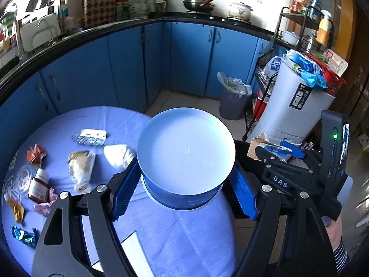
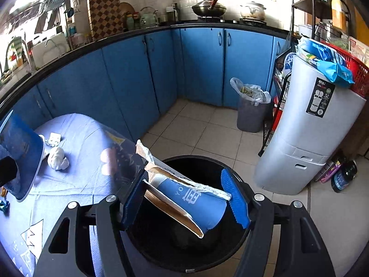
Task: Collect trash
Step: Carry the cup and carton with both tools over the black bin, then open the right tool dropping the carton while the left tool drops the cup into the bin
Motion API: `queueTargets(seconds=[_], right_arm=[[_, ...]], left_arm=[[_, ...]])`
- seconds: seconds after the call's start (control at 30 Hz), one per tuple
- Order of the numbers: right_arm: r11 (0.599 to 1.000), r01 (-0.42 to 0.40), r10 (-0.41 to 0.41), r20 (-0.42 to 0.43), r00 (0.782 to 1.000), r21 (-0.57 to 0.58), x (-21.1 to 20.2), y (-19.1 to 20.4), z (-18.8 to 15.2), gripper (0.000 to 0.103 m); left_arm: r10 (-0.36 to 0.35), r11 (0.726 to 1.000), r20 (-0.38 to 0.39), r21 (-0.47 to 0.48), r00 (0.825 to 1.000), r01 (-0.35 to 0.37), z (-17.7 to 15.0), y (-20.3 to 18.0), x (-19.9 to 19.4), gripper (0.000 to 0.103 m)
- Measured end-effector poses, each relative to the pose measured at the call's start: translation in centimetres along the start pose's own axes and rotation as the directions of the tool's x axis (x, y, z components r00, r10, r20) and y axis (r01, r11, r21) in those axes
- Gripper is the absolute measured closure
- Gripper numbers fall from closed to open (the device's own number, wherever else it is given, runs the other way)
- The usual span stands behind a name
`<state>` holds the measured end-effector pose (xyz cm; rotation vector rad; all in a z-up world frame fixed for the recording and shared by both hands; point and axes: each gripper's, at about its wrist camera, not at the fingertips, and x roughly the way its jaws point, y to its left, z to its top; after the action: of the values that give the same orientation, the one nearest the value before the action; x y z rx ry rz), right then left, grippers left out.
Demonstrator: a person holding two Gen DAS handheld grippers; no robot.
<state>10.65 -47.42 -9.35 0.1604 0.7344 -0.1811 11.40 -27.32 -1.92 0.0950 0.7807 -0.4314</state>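
A round table with a lilac cloth (image 1: 184,242) holds several bits of trash: a white tissue ball (image 1: 117,154), a brown-and-white wrapper (image 1: 80,168), a foil blister pack (image 1: 91,137), an orange wrapper (image 1: 34,153), a small bottle (image 1: 38,184), and pink, gold and blue wrappers. My left gripper (image 1: 184,191) is shut on a blue paper tub (image 1: 184,152), whose white base faces the camera. My right gripper (image 2: 186,198) hangs over a black bin (image 2: 198,161) beside the table. A torn blue carton piece (image 2: 193,205) spans tilted between its pads.
A grey bin lined with a plastic bag (image 2: 251,113) stands on the tiled floor by the blue cabinets (image 2: 203,64). A tall white appliance (image 2: 306,133) and a wire rack (image 2: 276,115) crowd the right side. Bare tiles lie between the table and the cabinets.
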Motion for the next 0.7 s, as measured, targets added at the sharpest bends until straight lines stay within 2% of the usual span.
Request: queueTargets(seconds=[0.1,0.23,0.3,0.6,0.67,0.7], right_arm=[[1.000,0.000,0.000,-0.006,1.000,0.005,0.1,-0.5,0.1,0.035],[0.999,0.036,-0.036,0.014,0.999,-0.001,0.0,-1.1,0.2,0.022],[0.998,0.057,-0.057,0.031,0.998,-0.008,-0.2,-1.4,0.2,0.020],[0.997,0.079,-0.079,0.015,0.997,0.027,-0.2,-3.7,-0.3,0.019],[0.996,0.080,-0.081,0.012,0.997,0.036,-0.2,-4.1,-0.4,0.019],[0.996,0.079,-0.080,0.009,0.997,0.040,-0.2,-4.2,-0.5,0.019]], left_arm=[[-0.006,1.000,0.000,0.008,1.000,0.006,0.6,-0.9,0.5,0.027],[-0.018,1.000,-0.006,0.022,1.000,0.018,1.1,-1.9,1.1,0.027],[-0.026,0.999,-0.007,0.036,1.000,0.026,1.5,-2.7,1.5,0.027],[-0.078,0.992,0.003,0.100,0.997,0.077,2.9,-6.4,2.6,0.026],[-0.066,0.992,0.016,0.108,0.998,0.064,3.2,-6.9,2.9,0.013],[-0.064,0.992,0.024,0.107,0.998,0.061,3.2,-7.0,2.9,0.010]])
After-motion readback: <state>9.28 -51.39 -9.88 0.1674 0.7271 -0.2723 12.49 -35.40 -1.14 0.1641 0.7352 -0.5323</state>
